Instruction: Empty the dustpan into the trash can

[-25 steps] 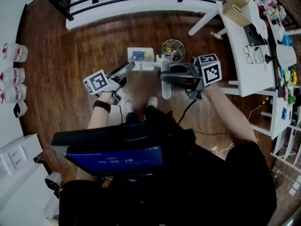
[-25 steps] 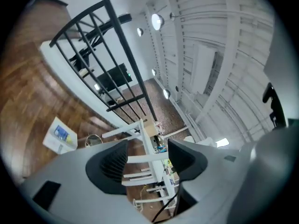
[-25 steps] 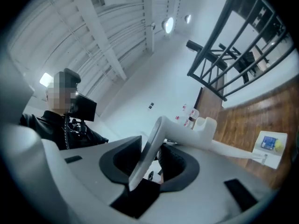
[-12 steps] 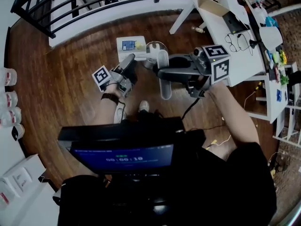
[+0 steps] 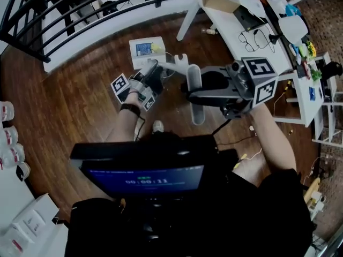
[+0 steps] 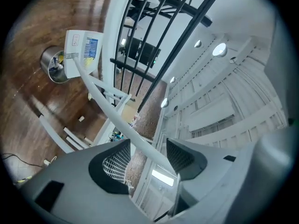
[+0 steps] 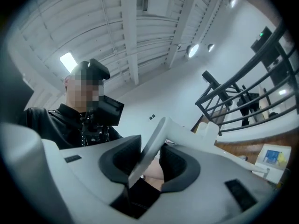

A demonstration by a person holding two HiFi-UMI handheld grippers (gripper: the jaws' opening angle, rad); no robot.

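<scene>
The white dustpan (image 5: 146,49) with a blue label lies on the wooden floor; it also shows at dustpan (image 6: 84,51) and dustpan (image 7: 272,156). Its long white handle (image 5: 195,97) rises toward me. My right gripper (image 5: 193,91) is shut on the handle's grip end (image 7: 150,146). My left gripper (image 5: 153,73) reaches in from the left. Its jaws have just been closing, with the thin handle shaft (image 6: 108,107) running between them and a gap still showing on one side. The shiny metal trash can (image 6: 53,66) stands right beside the pan.
A white desk (image 5: 252,20) with glasses and a cardboard box stands at the right. A black railing (image 5: 80,7) runs along the back. Bottles on a white shelf (image 5: 8,138) line the left edge. A cable (image 5: 242,162) lies on the floor by my feet.
My left gripper has swung right and rolled, and the handle shaft now runs between its jaws. My right gripper has lifted the handle's grip end higher. The trash can has slipped behind the grippers in the head view.
</scene>
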